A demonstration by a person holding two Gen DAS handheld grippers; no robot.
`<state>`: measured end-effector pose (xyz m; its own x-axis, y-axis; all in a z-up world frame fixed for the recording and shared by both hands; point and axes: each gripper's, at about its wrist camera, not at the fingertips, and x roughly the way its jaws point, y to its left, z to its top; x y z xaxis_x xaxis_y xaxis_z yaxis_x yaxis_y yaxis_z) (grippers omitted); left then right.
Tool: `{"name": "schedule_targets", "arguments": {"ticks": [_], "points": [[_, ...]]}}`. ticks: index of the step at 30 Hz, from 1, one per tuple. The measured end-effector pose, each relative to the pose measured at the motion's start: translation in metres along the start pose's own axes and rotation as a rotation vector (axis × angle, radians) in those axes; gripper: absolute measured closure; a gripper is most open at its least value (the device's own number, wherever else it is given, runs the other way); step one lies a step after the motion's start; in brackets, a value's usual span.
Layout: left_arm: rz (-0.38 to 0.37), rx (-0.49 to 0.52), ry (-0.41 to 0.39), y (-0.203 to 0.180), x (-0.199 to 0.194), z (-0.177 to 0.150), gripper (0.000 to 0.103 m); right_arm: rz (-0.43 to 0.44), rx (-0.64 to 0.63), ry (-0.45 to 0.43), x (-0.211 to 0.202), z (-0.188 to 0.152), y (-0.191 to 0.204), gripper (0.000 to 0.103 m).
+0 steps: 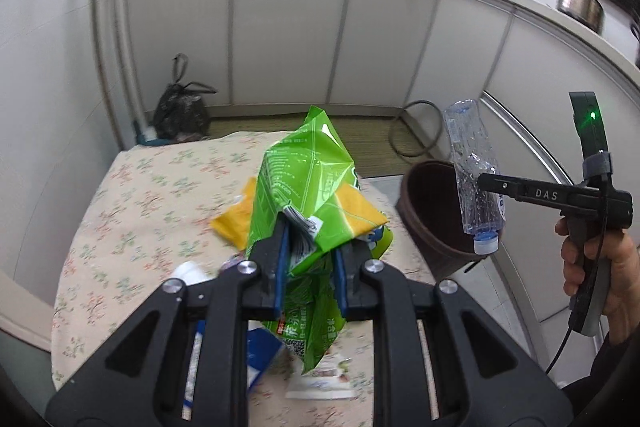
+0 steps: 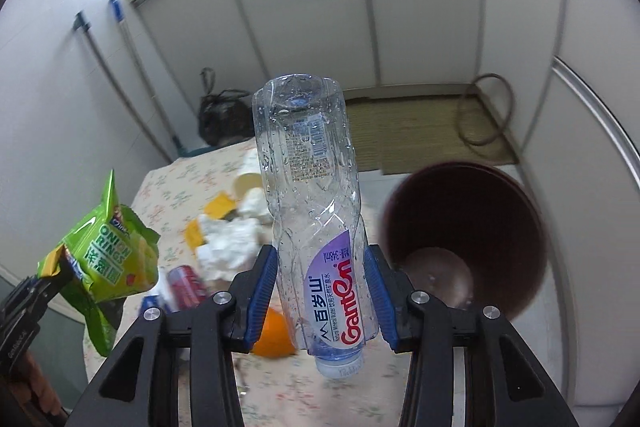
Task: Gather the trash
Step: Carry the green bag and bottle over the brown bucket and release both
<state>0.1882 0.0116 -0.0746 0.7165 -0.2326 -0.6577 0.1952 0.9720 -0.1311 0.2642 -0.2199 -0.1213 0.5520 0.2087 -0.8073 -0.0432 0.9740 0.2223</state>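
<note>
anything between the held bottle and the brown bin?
Nothing. In the right wrist view only bare floor separates the bottle in the right gripper from the bin.

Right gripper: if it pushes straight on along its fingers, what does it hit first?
Likely the far edge of the flowered table, or the floor mat beyond; depth is unclear. The right gripper is shut on the water bottle, and the brown bin lies right of that line.

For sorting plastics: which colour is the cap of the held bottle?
Pale blue cap on the bottle, clearest in the left wrist view.
</note>
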Motion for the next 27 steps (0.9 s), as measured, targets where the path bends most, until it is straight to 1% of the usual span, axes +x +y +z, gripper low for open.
{"name": "schedule_targets", "arguments": {"ticks": [4, 5, 9, 11, 14, 17, 19, 22, 27], "points": [[-0.072, 0.052, 0.014, -0.050, 0.022, 0.007, 0.082, -0.042, 0.073, -0.011, -0.008, -0.003, -0.052, 0.057], [-0.103, 0.059, 0.029, -0.065, 0.032, 0.009, 0.082, -0.050, 0.092, -0.017, -0.010, -0.004, -0.064, 0.057], [-0.182, 0.104, 0.085, -0.114, 0.067, 0.014, 0.082, -0.077, 0.160, -0.030, -0.010, -0.005, -0.107, 0.057], [-0.209, 0.136, 0.126, -0.140, 0.090, 0.016, 0.082, -0.084, 0.190, -0.030, -0.008, -0.007, -0.126, 0.057], [-0.225, 0.159, 0.182, -0.164, 0.120, 0.017, 0.082, -0.099, 0.228, -0.028, -0.002, -0.008, -0.146, 0.057], [-0.237, 0.153, 0.232, -0.183, 0.151, 0.019, 0.082, -0.108, 0.247, -0.026, 0.007, -0.006, -0.162, 0.057], [-0.243, 0.150, 0.246, -0.197, 0.167, 0.021, 0.082, -0.113, 0.259, -0.025, 0.008, -0.007, -0.171, 0.057], [-0.231, 0.165, 0.250, -0.215, 0.187, 0.021, 0.082, -0.110, 0.286, -0.032, 0.010, -0.008, -0.184, 0.057], [-0.216, 0.164, 0.285, -0.224, 0.215, 0.023, 0.080, -0.110, 0.320, -0.026, 0.025, -0.010, -0.198, 0.057]]}}
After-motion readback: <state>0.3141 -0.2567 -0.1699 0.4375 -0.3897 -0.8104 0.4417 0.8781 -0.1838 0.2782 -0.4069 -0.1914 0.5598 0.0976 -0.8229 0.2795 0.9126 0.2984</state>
